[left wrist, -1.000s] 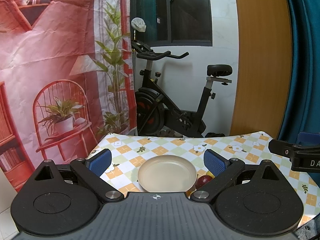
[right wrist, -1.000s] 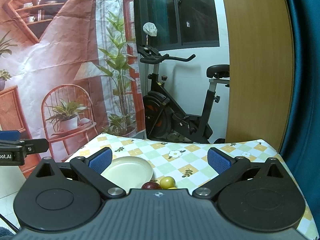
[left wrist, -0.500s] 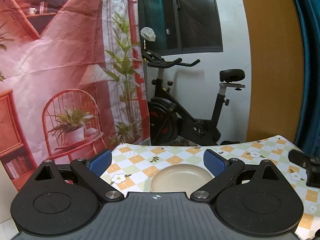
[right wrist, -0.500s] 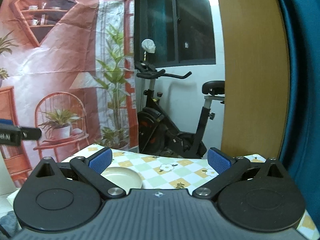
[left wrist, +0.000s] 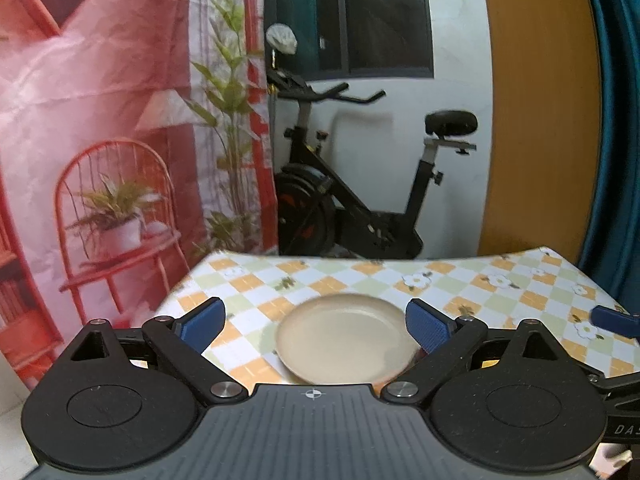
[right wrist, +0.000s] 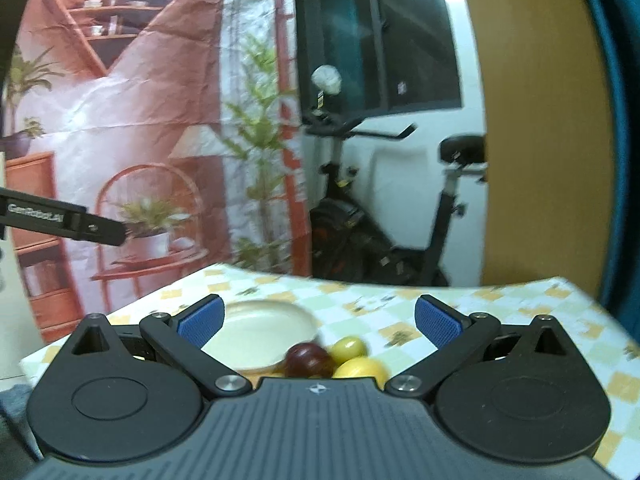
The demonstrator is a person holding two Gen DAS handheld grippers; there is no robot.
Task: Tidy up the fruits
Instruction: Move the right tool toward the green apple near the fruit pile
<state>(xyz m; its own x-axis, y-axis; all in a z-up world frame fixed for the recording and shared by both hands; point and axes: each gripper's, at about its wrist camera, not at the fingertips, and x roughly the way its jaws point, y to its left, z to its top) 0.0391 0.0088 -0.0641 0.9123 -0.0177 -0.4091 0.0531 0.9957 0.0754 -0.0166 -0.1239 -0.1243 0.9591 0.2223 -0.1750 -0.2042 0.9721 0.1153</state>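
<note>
A cream plate [left wrist: 344,340] lies on the checked tablecloth [left wrist: 360,276], and nothing is on it. My left gripper [left wrist: 316,322] hovers above the plate's near side, open, holding nothing. In the right wrist view the same plate [right wrist: 260,332] is at the left, with a dark red fruit [right wrist: 307,358] and two yellow fruits [right wrist: 351,346] [right wrist: 360,368] beside its right rim. My right gripper [right wrist: 318,320] is open and empty, above and just short of the fruits. The right gripper's blue fingertip [left wrist: 614,320] shows at the right edge of the left wrist view.
An exercise bike [left wrist: 360,200] stands beyond the table's far edge. A printed red backdrop [left wrist: 100,140] hangs at the left, a wooden panel [left wrist: 536,120] and a blue curtain [left wrist: 616,140] at the right. The left gripper's arm [right wrist: 60,222] crosses the right wrist view's left side.
Both views tilted up half a second ago and have dipped back toward the table. The fruits are in the right wrist view again. Both grippers stayed open.
</note>
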